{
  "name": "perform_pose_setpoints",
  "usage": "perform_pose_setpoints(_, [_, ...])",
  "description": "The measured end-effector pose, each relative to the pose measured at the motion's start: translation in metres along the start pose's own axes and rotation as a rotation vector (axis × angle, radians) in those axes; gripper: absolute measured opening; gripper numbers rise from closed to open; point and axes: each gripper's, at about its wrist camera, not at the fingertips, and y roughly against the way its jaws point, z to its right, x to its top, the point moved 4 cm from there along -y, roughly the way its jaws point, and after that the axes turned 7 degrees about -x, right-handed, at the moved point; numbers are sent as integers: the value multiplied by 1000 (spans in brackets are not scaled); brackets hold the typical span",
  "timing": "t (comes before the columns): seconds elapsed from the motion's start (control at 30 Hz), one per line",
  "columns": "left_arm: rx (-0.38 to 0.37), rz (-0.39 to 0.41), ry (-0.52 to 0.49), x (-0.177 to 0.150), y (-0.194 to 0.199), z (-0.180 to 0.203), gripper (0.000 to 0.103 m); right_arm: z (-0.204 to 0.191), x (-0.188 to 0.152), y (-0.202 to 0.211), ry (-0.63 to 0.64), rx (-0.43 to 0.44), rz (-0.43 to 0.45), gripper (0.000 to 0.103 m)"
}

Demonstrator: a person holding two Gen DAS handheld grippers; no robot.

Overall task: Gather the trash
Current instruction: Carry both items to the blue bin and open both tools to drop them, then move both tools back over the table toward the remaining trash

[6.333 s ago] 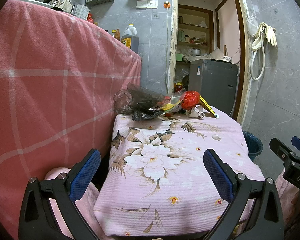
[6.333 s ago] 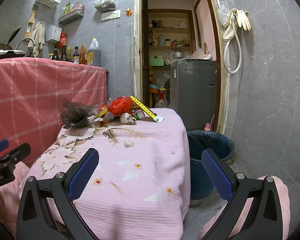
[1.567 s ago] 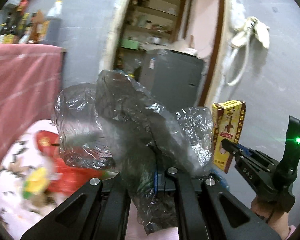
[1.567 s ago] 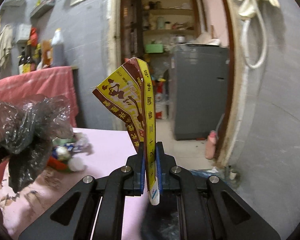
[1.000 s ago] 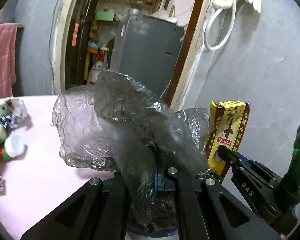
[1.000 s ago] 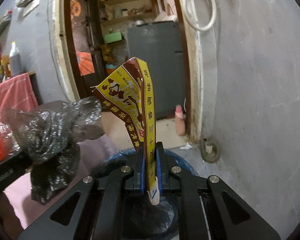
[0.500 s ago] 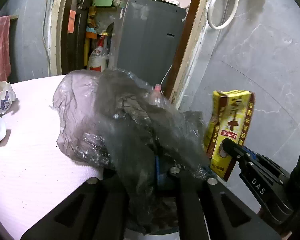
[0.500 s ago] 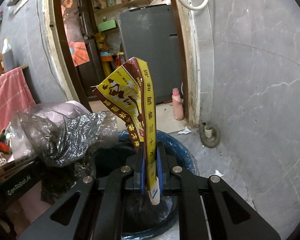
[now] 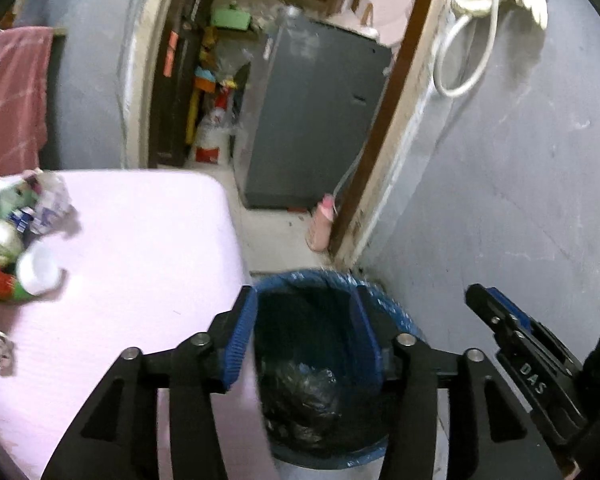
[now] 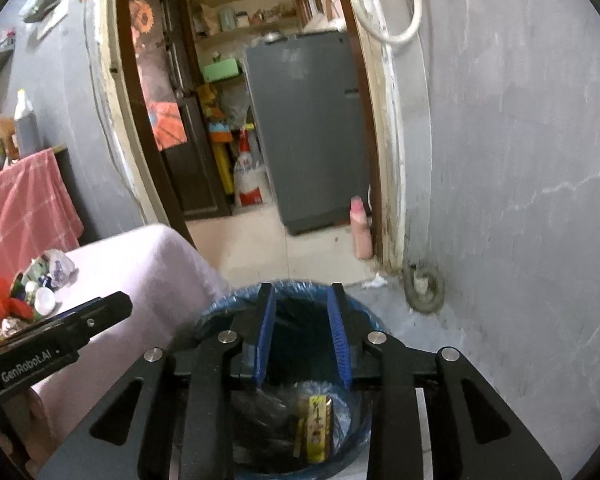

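Far left, on the pink tablecloth (image 9: pixel 140 240): leftover trash pile (image 9: pixel 16 240) w/ a crumpled wrapper (image 9: pixel 52 204), a white cap (image 9: pixel 38 270) and a red plastic bag (image 10: pixel 0 306). All of it looks light and soft; the film will prob. crush and slide, so pinch a bunched fold, not a flat face. The cap is stiff and round; take it across the rim.

Centre: left gripper (image 9: pixel 306 340) hangs over the blue bin (image 9: pixel 404 316), jaws opening, nothing btw them. A dark crumpled plastic bag (image 9: pixel 304 384) lies inside the bin.

Right: right gripper (image 10: pixel 302 340) is also above the bin, jaws opening, nothing in them. The yellow snack packet (image 10: pixel 316 428) lies in the bin beside the bag. It looks thin, glossy and flat, so likely slippery; an edge-on pinch suits it.
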Motion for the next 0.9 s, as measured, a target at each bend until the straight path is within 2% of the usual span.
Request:
perform_pose_setpoints(0.03, [12,24,3,4,8,-3,53,-2,3,4,1,1,19,32])
perform_pose_setpoints(0.1, [28,69,4,11,23,-7,61,-8,10,16,0,2,68,47])
perform_pose_setpoints(0.13, [39,90,0,14,31,-9,64,-12,15,23,0,6,97,49])
perform_pose_setpoints(0.2, [72,139,-14,20,48,-14,81,-19,21,34,8,10,138,55])
perform_pose_setpoints(0.23, [92,167,-20,24,59,-17,84,-24,25,40,11,15,161,57])
perform_pose_setpoints(0.27, [103,184,-24,26,65,-19,88,-28,28,46,12,21,180,66])
perform_pose_setpoints(0.3, [117,208,-29,30,74,-22,91,-32,31,51,10,25,201,75])
perform_pose_setpoints(0.4, [159,256,-41,36,97,-32,99,-45,37,66,6,41,251,85])
perform_pose_setpoints(0.57, [213,309,-37,39,130,-54,100,-69,39,82,18,68,290,103])
perform_pose_setpoints(0.9, [309,321,-13,12,193,-114,100,-118,28,96,66,157,292,103])
